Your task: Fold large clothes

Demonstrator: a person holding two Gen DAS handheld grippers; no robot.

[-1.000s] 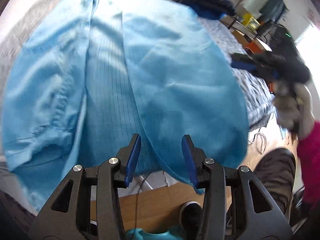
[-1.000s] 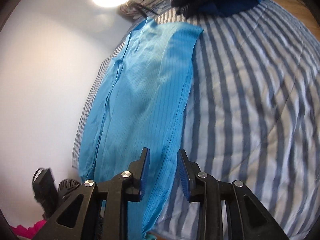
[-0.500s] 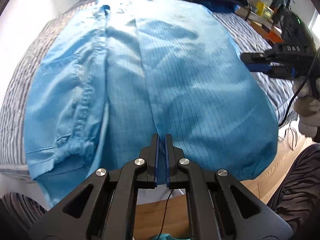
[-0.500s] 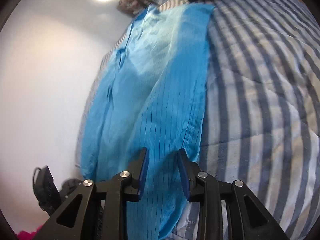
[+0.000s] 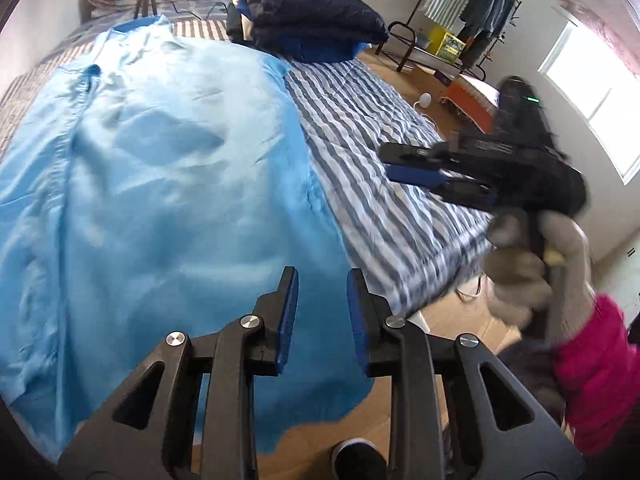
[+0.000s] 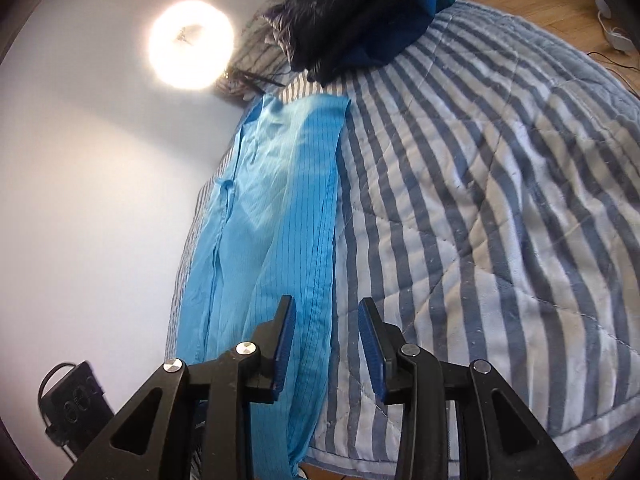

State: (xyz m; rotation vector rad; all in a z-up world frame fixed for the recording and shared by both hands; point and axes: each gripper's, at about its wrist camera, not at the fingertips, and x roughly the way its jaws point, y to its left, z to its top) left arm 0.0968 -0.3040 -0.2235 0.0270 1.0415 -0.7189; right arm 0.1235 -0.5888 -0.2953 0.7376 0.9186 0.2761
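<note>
Two grippers are in view, both with fingers spread and nothing between the blue pads. Left gripper (image 5: 322, 294): its fingers stand apart above the near end of the light blue garment (image 5: 160, 200), and no cloth is pinched; whether the pads touch the fabric below cannot be told. Right gripper (image 6: 326, 328): its fingers are likewise apart, held over the near right edge of the garment where that edge meets the striped quilt (image 6: 480, 200); the left pad lies over blue cloth, the right pad over quilt. In the left wrist view the same right gripper (image 5: 424, 168) appears blurred to the right of the garment, above the quilt and apart from the cloth, gripped by a gloved hand (image 5: 532, 264) with a pink sleeve (image 5: 596, 364) behind it. The garment lies spread lengthwise along the left portion of the quilt, its near end hanging over the bed's foot toward the wooden floor (image 5: 448, 320). A seam or placket runs along its length on the left side. Beyond the garment's far end, a dark folded jacket (image 5: 304, 12) rests on the quilt with a deeper blue item beneath it. Left of the garment stands a white wall, carrying a bright round lamp (image 6: 191, 44). Far right of the garment, past the bed, stand a clothes rack (image 5: 472, 4) and a window (image 5: 592, 100).
</note>
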